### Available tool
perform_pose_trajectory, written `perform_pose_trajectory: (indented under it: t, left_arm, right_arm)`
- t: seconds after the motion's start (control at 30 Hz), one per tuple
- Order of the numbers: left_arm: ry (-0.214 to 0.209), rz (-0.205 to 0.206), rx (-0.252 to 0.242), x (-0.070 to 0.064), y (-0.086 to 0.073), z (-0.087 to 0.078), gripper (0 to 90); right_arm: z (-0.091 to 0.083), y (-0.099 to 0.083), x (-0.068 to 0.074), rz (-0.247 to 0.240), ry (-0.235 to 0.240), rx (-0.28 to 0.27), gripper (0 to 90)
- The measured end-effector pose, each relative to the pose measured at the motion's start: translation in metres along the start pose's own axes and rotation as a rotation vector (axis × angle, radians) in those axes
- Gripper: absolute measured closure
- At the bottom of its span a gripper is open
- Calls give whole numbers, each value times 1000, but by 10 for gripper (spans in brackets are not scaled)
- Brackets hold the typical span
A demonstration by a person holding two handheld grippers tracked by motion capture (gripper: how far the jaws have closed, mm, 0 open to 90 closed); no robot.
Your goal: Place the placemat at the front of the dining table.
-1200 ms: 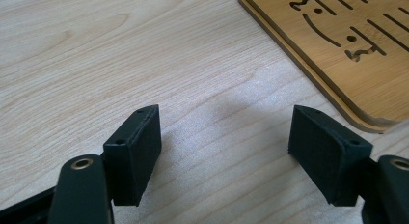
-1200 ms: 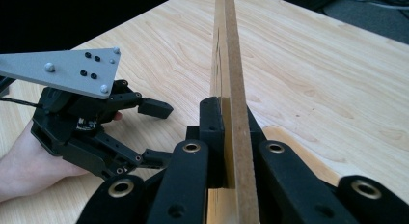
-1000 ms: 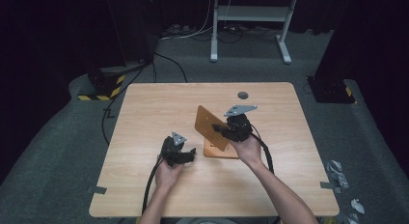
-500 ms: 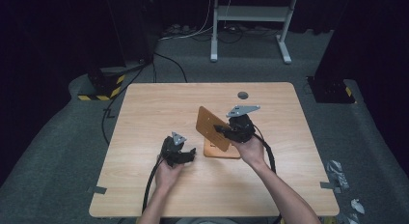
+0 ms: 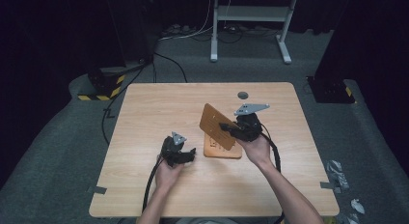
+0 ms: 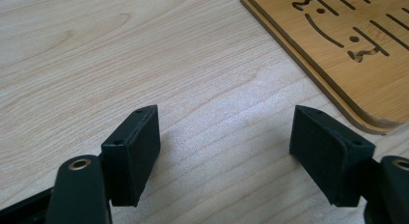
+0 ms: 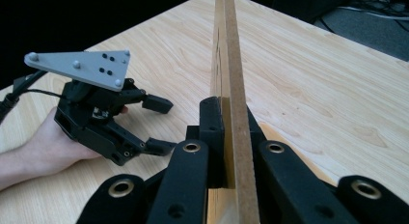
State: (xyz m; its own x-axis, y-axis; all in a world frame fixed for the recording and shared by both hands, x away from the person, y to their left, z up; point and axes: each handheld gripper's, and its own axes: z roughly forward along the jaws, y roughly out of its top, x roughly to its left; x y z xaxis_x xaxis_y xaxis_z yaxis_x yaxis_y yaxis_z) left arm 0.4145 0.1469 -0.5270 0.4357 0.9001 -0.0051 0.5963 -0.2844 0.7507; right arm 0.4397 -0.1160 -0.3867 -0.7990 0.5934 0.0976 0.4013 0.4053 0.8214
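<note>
Two slotted wooden boards: right tool (image 5: 230, 128) pinches the upper board (image 5: 218, 126) tilted on edge; left tool (image 5: 185, 154), spread and empty, sits nearer the flat board (image 5: 223, 150), just right of it.

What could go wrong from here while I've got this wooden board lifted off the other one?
1. The right tool pinches the lifted board only at its edge; tilted in the air, it could pivot or slip out.
2. If it drops, it would likely hit the flat board below and knock it askew.
3. The left tool rests open on the table, beside the flat board, holding nothing steady.
</note>
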Motion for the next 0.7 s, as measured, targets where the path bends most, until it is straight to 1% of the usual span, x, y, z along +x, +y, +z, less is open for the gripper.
perform_pose_trajectory:
  t: [0.07, 0.2, 0.33, 0.5, 0.53, 0.6, 0.7]
  left_arm:
    - [1, 0, 0, 0, 0, 0, 261]
    - [1, -1, 0, 0, 0, 0, 260]
    - [3, -1, 0, 0, 0, 0, 258]
    - [4, -3, 1, 0, 0, 0, 256]
    - [4, -3, 1, 0, 0, 0, 256]
    - [4, -3, 2, 0, 0, 0, 256]
    - [4, -4, 1, 0, 0, 0, 256]
  right_arm:
    - [-1, 0, -1, -2, -3, 10, 866]
    - [-6, 1, -2, -4, -8, 8, 866]
    - [-12, 2, -4, -15, -15, 1, 866]
    - [-19, 1, -8, -2, -25, 6, 866]
    - [-20, 1, -10, -8, -27, 7, 866]
    - [-23, 1, -12, 1, -37, 7, 866]
    - [-26, 0, -14, 1, -40, 5, 866]
